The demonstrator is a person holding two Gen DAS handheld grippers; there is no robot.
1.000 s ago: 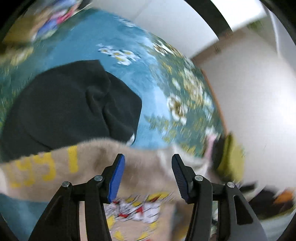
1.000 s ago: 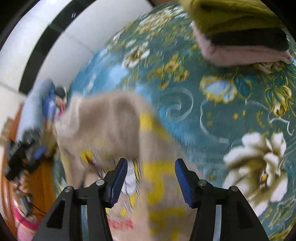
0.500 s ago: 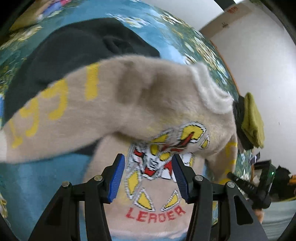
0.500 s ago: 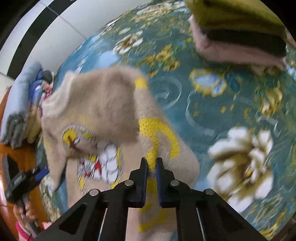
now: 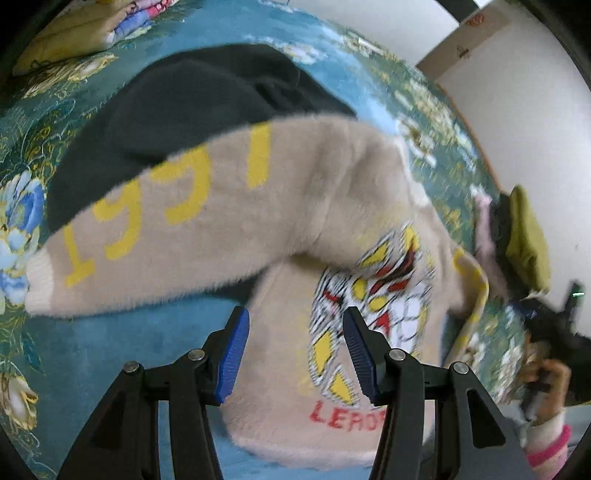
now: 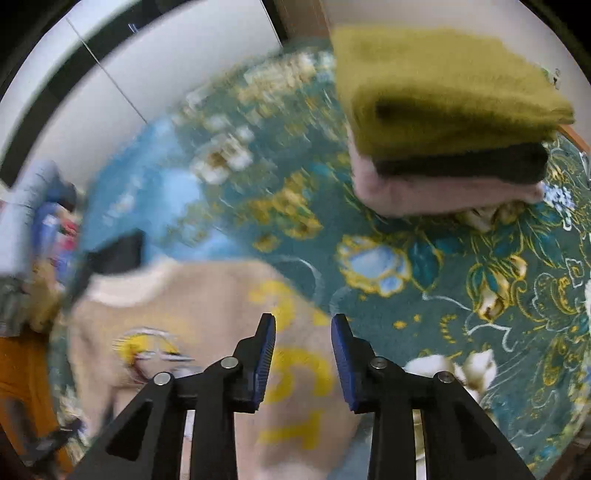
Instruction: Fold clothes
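A fuzzy beige sweater [image 5: 332,229] with a cartoon print, red lettering and yellow numbers lies on the teal floral bedspread [image 5: 92,350]. Its sleeve with yellow digits stretches left over a black garment [image 5: 207,107]. My left gripper [image 5: 295,350] is open and empty, hovering above the sweater's lower body. In the right wrist view the sweater [image 6: 207,306] lies below, its sleeve folded inward. My right gripper [image 6: 303,350] is open and empty above that sleeve.
A stack of folded clothes, olive on black on pink [image 6: 443,122], sits at the far right of the bed; it also shows in the left wrist view [image 5: 517,240]. Folded bedding [image 5: 81,33] lies at the head. White walls [image 6: 110,74] border the bed.
My right gripper was shut on the sweater's sleeve half a second ago; it has opened and let go, with the sleeve folded inward. My left gripper stayed open, shifting over the sweater.
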